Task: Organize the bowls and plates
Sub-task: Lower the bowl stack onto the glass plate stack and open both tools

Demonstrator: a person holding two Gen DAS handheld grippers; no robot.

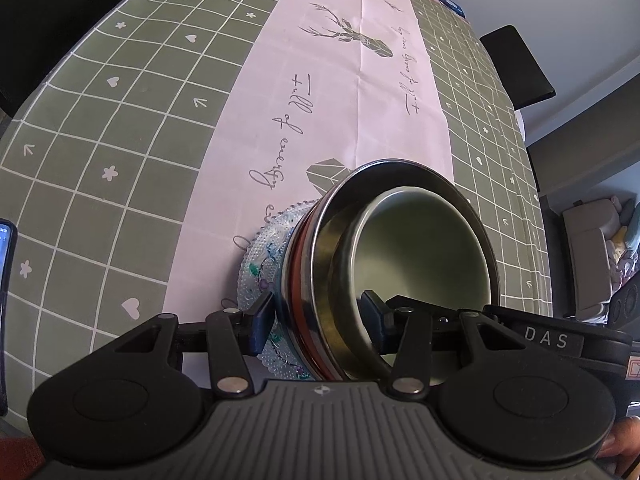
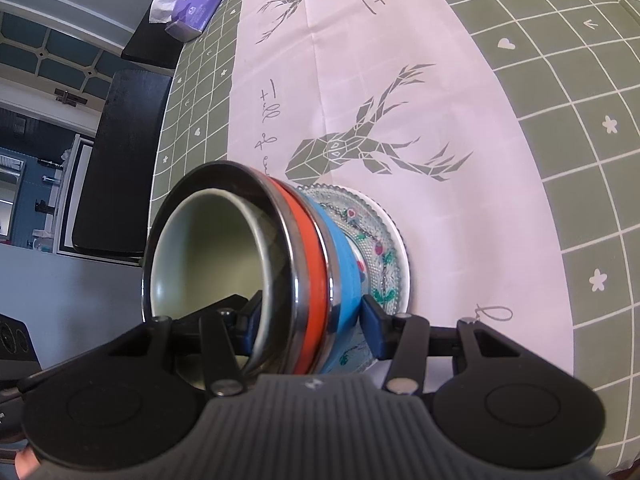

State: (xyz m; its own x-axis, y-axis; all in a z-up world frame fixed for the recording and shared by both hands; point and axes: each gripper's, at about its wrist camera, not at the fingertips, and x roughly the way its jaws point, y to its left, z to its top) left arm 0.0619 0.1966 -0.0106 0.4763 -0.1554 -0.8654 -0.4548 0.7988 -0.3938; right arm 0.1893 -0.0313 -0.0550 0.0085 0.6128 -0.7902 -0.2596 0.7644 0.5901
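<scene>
Biggest first: green grid-pattern tablecloth (image 1: 120, 128) w/ a pale pink deer-print runner (image 1: 332, 112) down the middle, and my stack sits on that runner. Bottom of the stack is a clear beaded glass plate with painted flowers (image 2: 386, 248); on it a blue-banded steel bowl (image 2: 344, 276), then an orange-banded steel bowl (image 2: 310, 264), then a plain steel bowl (image 2: 236, 172), and nested inside that a pale ceramic bowl (image 2: 192, 264).

I've got both tools on it from opposite sides. Left gripper (image 1: 316, 320): one finger outside down by the plate edge, the other inside the ceramic bowl, so the jaws straddle the whole stack wall. Right gripper (image 2: 310, 324): same deal, mirrored. Whether the pads are actually pressing or just bracketing, I can't tell from here (contact's hidden behind the rims).

Risks, imo: nested bowls are loose, so a lift w/ uneven squeeze could let the plate drop away or the inner bowl tip out. Steel's slick; pads may slide. If my two hands rise out of sync, the stack tilts and shears apart.
</scene>
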